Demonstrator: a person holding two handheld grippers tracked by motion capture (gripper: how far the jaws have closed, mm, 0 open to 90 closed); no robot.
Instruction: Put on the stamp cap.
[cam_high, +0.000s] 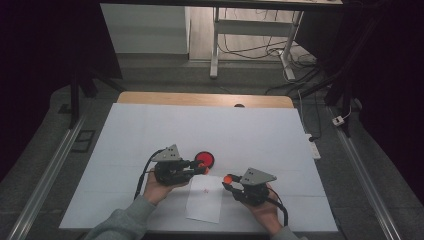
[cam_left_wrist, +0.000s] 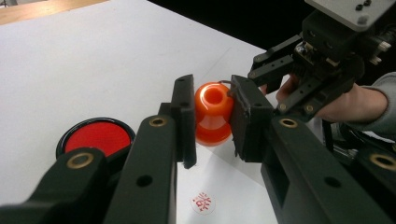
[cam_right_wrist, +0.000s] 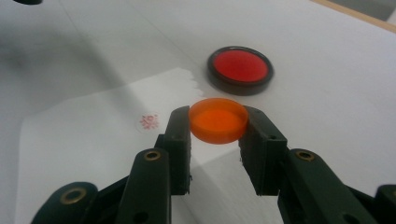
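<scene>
My left gripper (cam_left_wrist: 212, 122) is shut on an orange stamp (cam_left_wrist: 213, 109) with a rounded body and a hollow end, held just above the table. In the high view the left gripper (cam_high: 201, 169) sits beside a round red ink pad (cam_high: 205, 160). My right gripper (cam_right_wrist: 218, 128) is shut on a flat orange cap (cam_right_wrist: 218, 119), and in the high view it (cam_high: 229, 181) hovers over the right edge of a white paper sheet (cam_high: 205, 200). A red stamp print (cam_right_wrist: 149, 122) marks the paper. The ink pad (cam_right_wrist: 240, 69) lies beyond the cap.
A white mat (cam_high: 150, 130) covers the table, with a wooden edge (cam_high: 205, 99) at the far side. Metal rails run along both sides. A desk frame and cables stand on the floor beyond. The person's right hand (cam_left_wrist: 345, 100) and right gripper (cam_left_wrist: 256, 67) show behind the stamp.
</scene>
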